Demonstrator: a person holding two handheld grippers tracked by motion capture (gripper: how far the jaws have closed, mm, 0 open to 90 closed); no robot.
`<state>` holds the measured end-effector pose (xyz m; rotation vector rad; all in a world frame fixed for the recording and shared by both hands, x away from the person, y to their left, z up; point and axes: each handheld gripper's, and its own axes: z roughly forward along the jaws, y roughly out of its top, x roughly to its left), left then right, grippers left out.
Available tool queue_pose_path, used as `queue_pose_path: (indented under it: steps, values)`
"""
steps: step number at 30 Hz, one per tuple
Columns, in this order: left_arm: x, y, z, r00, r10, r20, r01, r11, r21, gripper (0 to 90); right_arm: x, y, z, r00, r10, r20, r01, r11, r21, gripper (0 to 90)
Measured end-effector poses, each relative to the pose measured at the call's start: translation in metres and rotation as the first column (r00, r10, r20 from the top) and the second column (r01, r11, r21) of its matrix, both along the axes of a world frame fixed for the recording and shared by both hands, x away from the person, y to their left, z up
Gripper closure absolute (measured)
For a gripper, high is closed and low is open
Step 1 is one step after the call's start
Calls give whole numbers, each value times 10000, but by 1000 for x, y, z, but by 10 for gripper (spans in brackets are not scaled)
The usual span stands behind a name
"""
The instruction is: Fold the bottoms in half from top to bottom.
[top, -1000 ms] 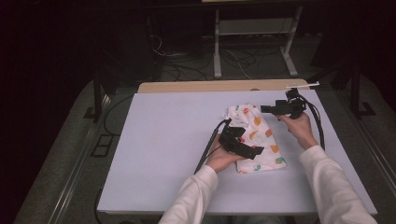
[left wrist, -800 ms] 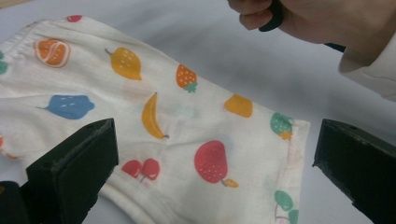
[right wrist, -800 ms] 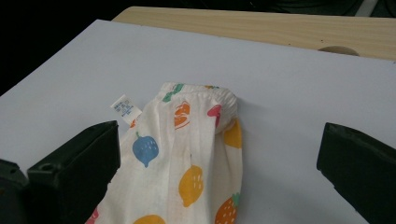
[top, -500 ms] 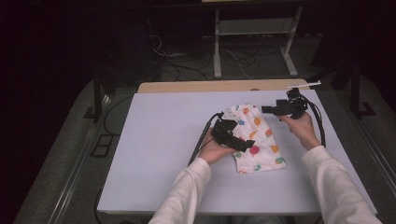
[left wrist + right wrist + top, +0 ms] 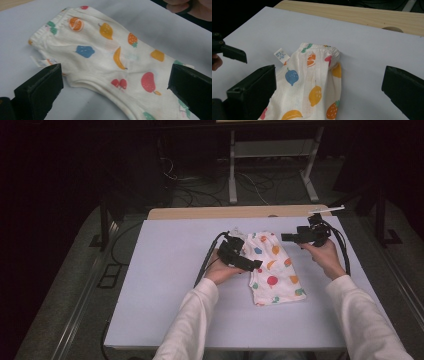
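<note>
**Both grippers released over folded fruit-print shorts**

Fingers (image 5: 37, 92) of the left gripper (image 5: 242, 259) stand wide apart and hold nothing, framing the white cotton children's shorts printed with coloured fruit (image 5: 272, 267). Fingers (image 5: 252, 93) of the right gripper (image 5: 306, 235) are likewise spread and empty, raised near the garment's elastic waistband (image 5: 329, 51). Folded lengthwise, the shorts lie flat on the pale lilac-covered table (image 5: 165, 285), right of centre, between the two grippers, with a small white label (image 5: 281, 55) sticking out at the waist.
</note>
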<state>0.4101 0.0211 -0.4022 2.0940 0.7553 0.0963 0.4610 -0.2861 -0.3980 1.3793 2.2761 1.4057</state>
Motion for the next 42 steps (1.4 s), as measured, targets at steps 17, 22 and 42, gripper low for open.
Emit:
queue_pose_path:
  steps: [17, 22, 42]
  values:
    - [32, 11, 9, 9996, -193, -183, 200, 9992, 358, 0, 7, 5, 12, 9997, 246, 52, -245, 9996, -154, 0]
    - [40, 14, 7, 9995, -133, -286, 142, 9994, 314, 0, 13, 6, 15, 9997, 259, -45, -260, 9996, -67, 0]
    - [69, 31, -21, 9871, 1106, -1155, -1111, 9938, 20, 0, 35, 7, -12, 9952, -78, -972, 75, 10000, -39, 0]
